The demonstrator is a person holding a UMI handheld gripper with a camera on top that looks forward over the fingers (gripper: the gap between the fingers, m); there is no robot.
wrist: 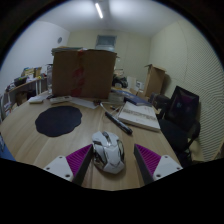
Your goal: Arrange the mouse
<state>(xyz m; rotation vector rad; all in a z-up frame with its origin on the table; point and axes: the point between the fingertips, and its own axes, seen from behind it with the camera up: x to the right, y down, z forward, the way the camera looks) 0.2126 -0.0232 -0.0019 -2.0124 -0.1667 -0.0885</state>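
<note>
Pink-padded fingers (72,160) of the tool (108,163) stand wide apart at the bottom of the frame, a grey mouse (108,151) between them.

Gaps show at both sides of the mouse, which rests on the wooden surface (40,150) with nothing gripping it. At centre left lies a round black mat (58,121); a cardboard box (84,72) stands at upper centre, and a black chair (183,108) sits at right.
</note>
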